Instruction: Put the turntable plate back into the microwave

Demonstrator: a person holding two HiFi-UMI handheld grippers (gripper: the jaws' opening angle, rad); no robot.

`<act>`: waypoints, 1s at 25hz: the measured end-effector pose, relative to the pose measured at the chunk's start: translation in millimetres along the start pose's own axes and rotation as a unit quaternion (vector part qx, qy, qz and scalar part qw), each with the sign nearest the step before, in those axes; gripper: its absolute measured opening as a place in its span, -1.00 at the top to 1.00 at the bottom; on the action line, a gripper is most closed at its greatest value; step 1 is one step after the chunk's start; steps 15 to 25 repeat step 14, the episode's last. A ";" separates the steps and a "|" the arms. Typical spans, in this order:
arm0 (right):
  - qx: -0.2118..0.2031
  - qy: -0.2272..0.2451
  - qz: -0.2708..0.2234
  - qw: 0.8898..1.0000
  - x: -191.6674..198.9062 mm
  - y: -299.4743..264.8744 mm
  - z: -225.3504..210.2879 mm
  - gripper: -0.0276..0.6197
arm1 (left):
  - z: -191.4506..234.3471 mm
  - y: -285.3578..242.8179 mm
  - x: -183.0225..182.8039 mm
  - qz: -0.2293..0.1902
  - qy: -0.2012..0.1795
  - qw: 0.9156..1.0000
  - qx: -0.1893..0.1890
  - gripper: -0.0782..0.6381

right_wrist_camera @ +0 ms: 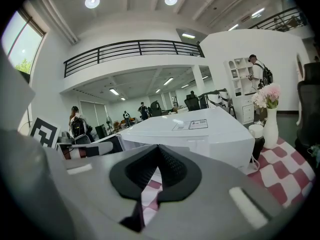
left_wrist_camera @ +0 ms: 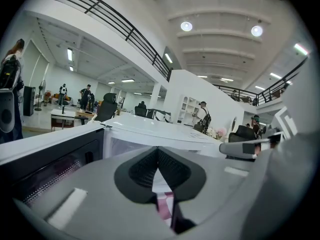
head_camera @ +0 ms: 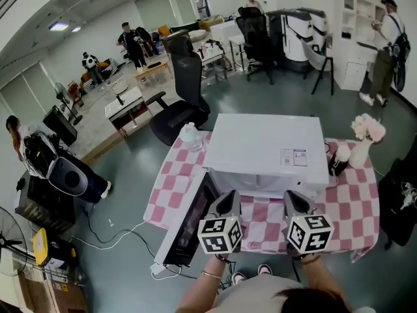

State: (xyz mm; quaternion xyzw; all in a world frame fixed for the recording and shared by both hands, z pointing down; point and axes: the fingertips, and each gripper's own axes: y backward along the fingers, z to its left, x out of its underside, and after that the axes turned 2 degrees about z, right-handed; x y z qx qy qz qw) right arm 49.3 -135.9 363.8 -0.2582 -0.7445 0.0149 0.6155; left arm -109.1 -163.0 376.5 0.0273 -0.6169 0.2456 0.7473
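Note:
The white microwave (head_camera: 270,149) stands on a table with a pink-and-white checked cloth (head_camera: 348,204). Its dark-windowed door (head_camera: 189,223) hangs open to the left. Both grippers hover side by side just in front of its open front. My left gripper (head_camera: 228,199) is shut with nothing between its jaws, and in the left gripper view (left_wrist_camera: 159,151) it faces the microwave (left_wrist_camera: 165,134) beside the door (left_wrist_camera: 50,159). My right gripper (head_camera: 294,199) is also shut and empty, and in the right gripper view (right_wrist_camera: 159,149) it faces the microwave (right_wrist_camera: 200,134). No turntable plate shows in any view, and the cavity is hidden.
A white vase of pink flowers (head_camera: 365,139) and a small black-and-white object (head_camera: 339,160) stand at the table's right. A clear bottle (head_camera: 190,135) sits at the left rear corner. A black office chair (head_camera: 186,90) stands behind it. People stand about the room.

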 end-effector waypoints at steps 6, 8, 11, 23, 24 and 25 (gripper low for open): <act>0.003 0.004 0.003 1.000 0.1 -2.8 1.7 0.89 | 4.2 0.6 4.2 0.007 0.004 1.000 -0.002 0.78; 0.004 0.004 0.005 1.000 2.0 -4.7 2.2 0.89 | 6.2 -0.1 6.4 0.009 0.005 1.000 -0.003 0.78; 0.003 0.005 0.008 1.000 4.9 -8.5 4.4 0.89 | 10.4 -1.3 8.6 0.011 0.006 1.000 -0.003 0.78; 0.004 0.003 0.010 1.000 6.4 -10.6 6.2 0.89 | 13.6 -1.5 9.7 0.013 0.006 1.000 -0.003 0.78; 0.004 0.003 0.010 1.000 6.4 -10.6 6.2 0.89 | 13.6 -1.5 9.7 0.013 0.006 1.000 -0.003 0.78; 0.004 0.003 0.010 1.000 6.4 -10.6 6.2 0.89 | 13.6 -1.5 9.7 0.013 0.006 1.000 -0.003 0.78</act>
